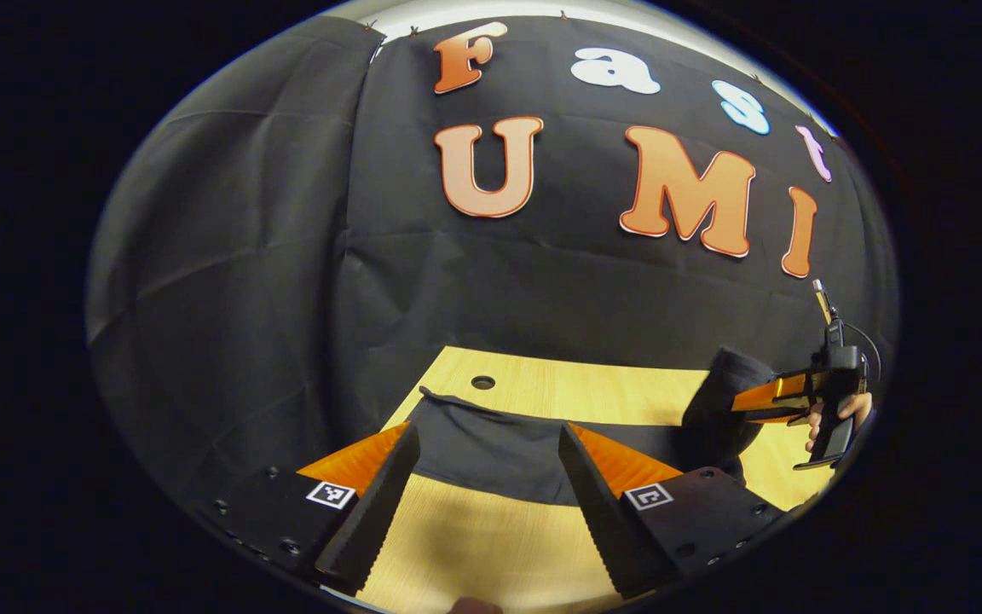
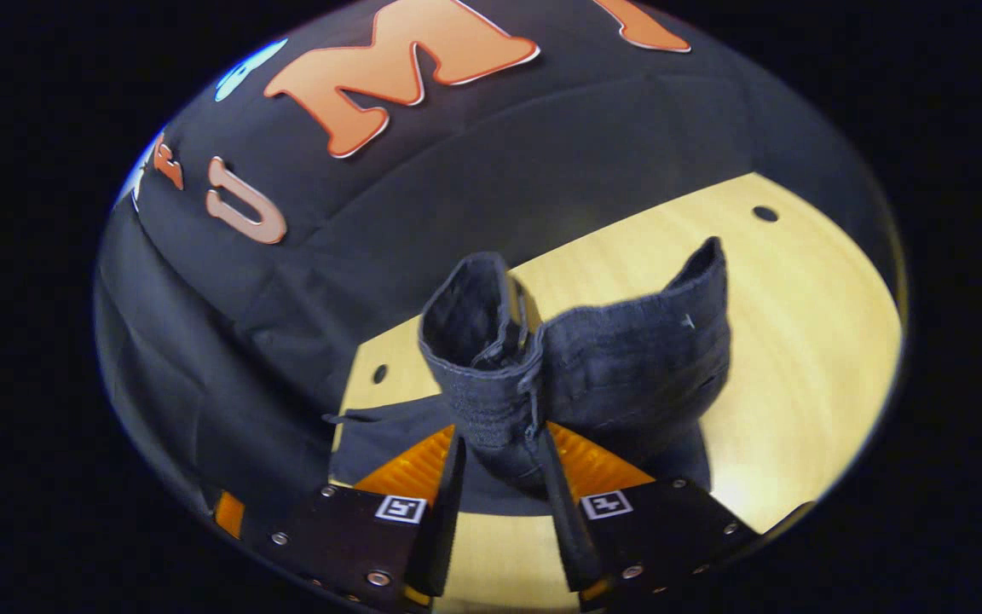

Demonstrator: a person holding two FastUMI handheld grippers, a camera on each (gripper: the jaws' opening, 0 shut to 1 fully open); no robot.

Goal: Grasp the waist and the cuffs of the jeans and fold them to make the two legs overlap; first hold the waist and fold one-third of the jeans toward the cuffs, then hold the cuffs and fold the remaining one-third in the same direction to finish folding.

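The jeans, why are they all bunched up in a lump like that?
The right tool is pinching one end of the jeans and lifting it off the table, so the cloth bunches into a lump. The rest lies flat. It's mid-fold; nothing looks torn. The left tool is open, holding nothing.

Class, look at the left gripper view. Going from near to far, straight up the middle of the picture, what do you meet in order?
The left gripper and its open fingers → bare wooden table → dark jeans lying flat → more table with a round hole → the booth's black cloth wall.
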